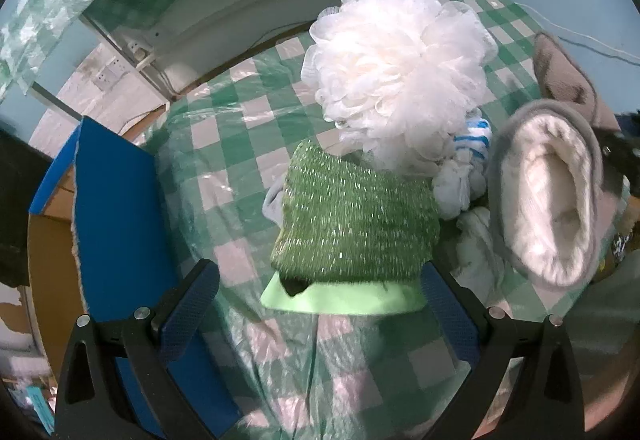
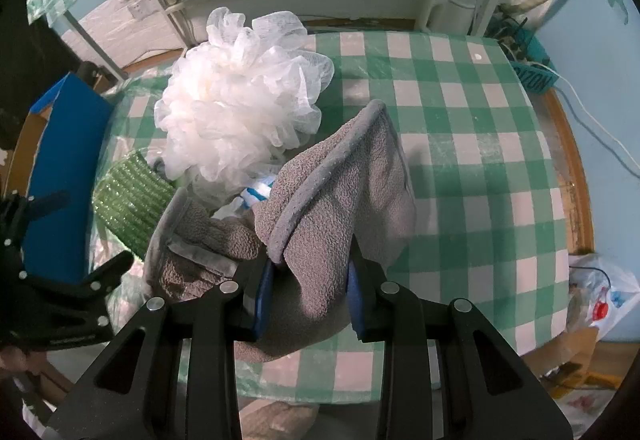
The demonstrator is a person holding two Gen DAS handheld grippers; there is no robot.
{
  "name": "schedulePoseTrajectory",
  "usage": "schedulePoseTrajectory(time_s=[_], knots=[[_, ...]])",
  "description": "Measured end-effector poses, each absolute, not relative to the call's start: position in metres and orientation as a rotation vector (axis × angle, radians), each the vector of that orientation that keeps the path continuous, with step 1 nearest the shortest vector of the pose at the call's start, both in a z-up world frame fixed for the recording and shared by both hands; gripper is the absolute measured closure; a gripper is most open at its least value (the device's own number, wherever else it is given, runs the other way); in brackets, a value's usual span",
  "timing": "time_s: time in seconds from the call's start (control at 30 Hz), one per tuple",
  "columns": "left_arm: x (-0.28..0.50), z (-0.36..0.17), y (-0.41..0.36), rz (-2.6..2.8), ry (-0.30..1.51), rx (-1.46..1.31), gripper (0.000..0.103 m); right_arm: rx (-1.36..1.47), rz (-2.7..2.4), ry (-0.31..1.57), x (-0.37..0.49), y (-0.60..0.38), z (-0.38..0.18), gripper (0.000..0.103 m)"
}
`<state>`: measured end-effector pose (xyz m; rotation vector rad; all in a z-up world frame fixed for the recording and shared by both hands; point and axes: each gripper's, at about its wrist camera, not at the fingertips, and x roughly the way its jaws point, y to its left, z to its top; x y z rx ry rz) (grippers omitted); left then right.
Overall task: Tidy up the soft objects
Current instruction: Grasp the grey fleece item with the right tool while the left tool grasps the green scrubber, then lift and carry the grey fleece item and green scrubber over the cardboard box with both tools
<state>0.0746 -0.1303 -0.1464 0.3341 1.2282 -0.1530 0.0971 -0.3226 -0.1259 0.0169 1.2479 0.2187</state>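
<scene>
Ahead of my left fingers, which stand wide apart with nothing between them, a green sparkly scrubber lies on the checked counter, its pale green sponge base toward me and its right corner just beside my right-hand pad. Beyond it a white mesh bath puff sits on top of the heap, with a white and blue striped cloth tucked under its right side. This view alone shows a grey slipper with a white fleecy lining, blurred, at the right edge, and the full face of a blue box flap at the left. From my right wrist, my right fingers are closed on a grey towel, a fold of it pinched between the blue pads and rising in a peak above them. Only here can I see the bare stretch of counter to the right of the heap, a white plastic bag beyond its edge, and my left gripper's black frame at the lower left. The puff lies behind and left of the towel, the scrubber below it, and the striped cloth peeks out between puff and towel.
</scene>
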Motion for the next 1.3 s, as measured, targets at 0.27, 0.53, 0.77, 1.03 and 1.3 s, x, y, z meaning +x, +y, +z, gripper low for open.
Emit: schedulePoseTrajectory(time_s=[0.27,0.53,0.77,1.03,1.3], knots=[[0.090,-0.167,-0.131,-0.169,1.283,0.302,0.037,0.033,0.220,1.261,0.100,-0.325,-0.133,0.073],[0.086,-0.159,-0.127,-0.221,1.274,0.227,0.071,0.028,0.230,1.259,0.101,-0.323,-0.134,0.073],[0.081,-0.137,-0.124,-0.259,1.226,0.183,0.089,0.010,0.237,1.228,0.097,-0.320,-0.125,0.073],[0.077,-0.110,-0.106,-0.249,1.171,0.140,0.089,-0.033,0.251,1.155,0.091,-0.311,-0.100,0.073],[0.069,-0.089,-0.091,-0.200,1.118,0.158,0.089,-0.088,0.272,1.093,0.089,-0.298,-0.079,0.073]])
